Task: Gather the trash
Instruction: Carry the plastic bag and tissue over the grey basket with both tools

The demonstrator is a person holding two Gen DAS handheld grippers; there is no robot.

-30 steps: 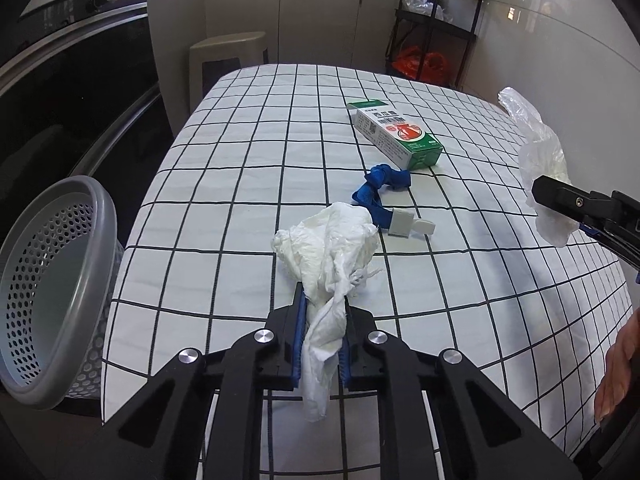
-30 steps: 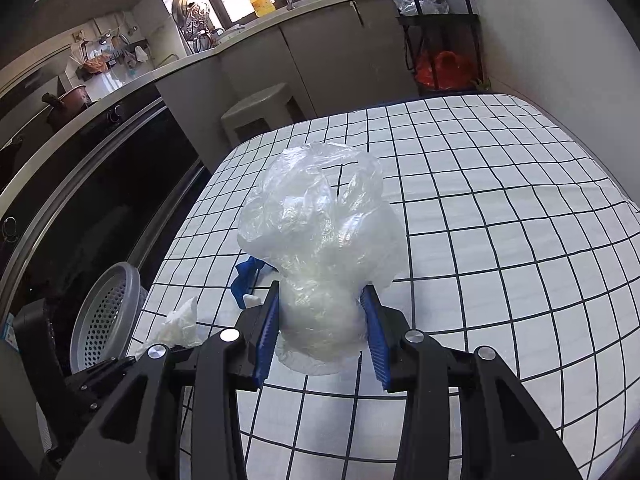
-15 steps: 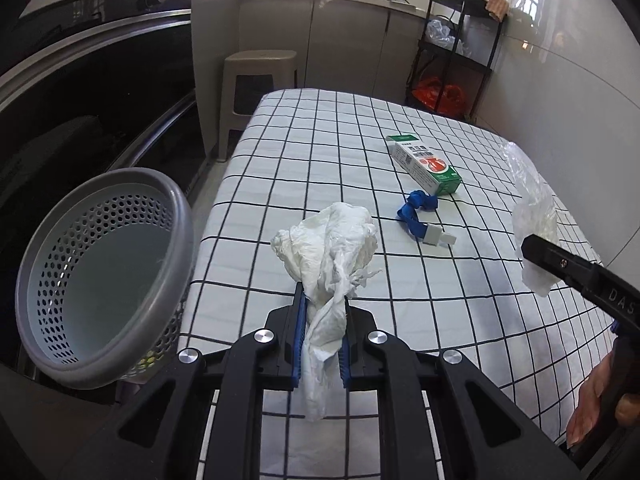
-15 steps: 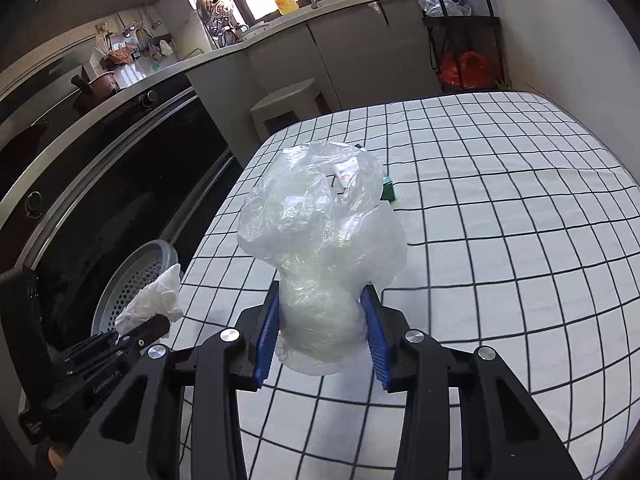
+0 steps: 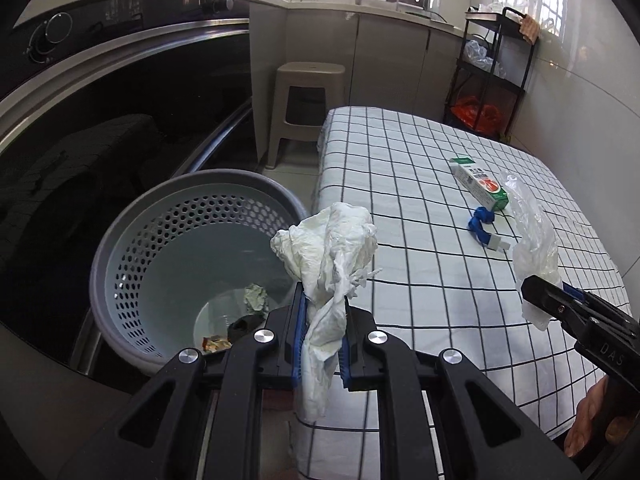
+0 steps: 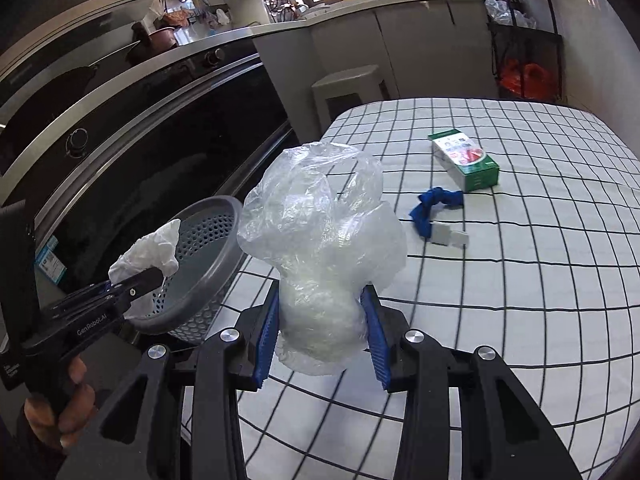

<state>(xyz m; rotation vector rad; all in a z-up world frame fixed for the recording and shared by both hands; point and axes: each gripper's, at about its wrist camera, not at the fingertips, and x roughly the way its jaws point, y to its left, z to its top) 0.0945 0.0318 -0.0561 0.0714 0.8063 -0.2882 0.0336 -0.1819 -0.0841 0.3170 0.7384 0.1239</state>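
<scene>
Left wrist view, left of fingers: grey perforated basket (image 5: 192, 264) on floor beside table edge, scraps (image 5: 256, 298) visible at its bottom, seen only here. Left gripper (image 5: 322, 344) clamped on crumpled white tissue (image 5: 326, 256), tissue sticking up past fingertips, close to basket rim. Right of fingers: checkered tablecloth (image 5: 400, 184), green box (image 5: 480, 188), blue strap with grey tag (image 5: 482, 224) just beside box. Far right: right gripper, side-on, clear plastic bag (image 5: 534, 236) in it.

Right wrist view, left of fingers: left gripper (image 6: 160, 274) side-on holding tissue (image 6: 150, 250) by basket (image 6: 208, 240) mouth; basket inside not readable here. Centre: right gripper (image 6: 324, 336) closed on plastic bag (image 6: 324, 240), above tablecloth (image 6: 520, 280). Right of fingers: strap (image 6: 434, 204), box (image 6: 466, 164), lying on cloth.
</scene>
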